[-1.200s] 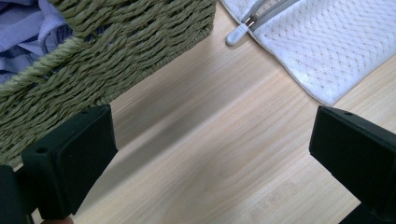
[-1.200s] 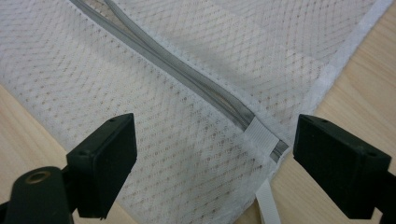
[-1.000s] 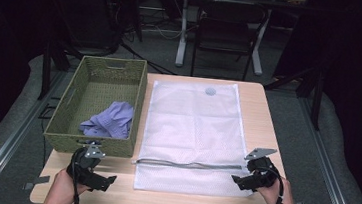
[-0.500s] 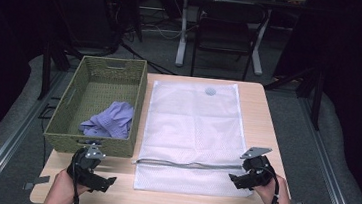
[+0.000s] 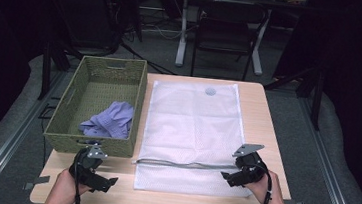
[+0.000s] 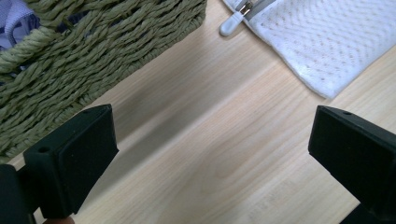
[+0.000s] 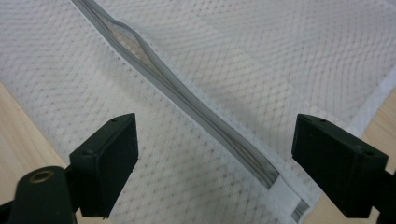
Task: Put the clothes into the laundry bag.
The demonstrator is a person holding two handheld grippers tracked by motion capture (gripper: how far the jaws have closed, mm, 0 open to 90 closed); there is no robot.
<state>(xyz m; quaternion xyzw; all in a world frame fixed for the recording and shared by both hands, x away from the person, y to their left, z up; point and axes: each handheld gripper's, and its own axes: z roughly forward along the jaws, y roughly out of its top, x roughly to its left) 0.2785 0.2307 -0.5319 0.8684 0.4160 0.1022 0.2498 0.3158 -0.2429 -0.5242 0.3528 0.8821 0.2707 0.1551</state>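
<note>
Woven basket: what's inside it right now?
The woven basket holds one crumpled lavender garment against its near wall; the rest of its floor is bare. Anything beneath the cloth is covered, and the near wall hides the cloth's lower edge.

Worktop (image 5: 262,125) is lit evenly from overhead while the room around it goes nearly black. Soft shadow under the wicker basket (image 6: 93,56). Close-up jaws look slightly soft; the mesh bag (image 7: 224,70) stays sharp, no glare.
</note>
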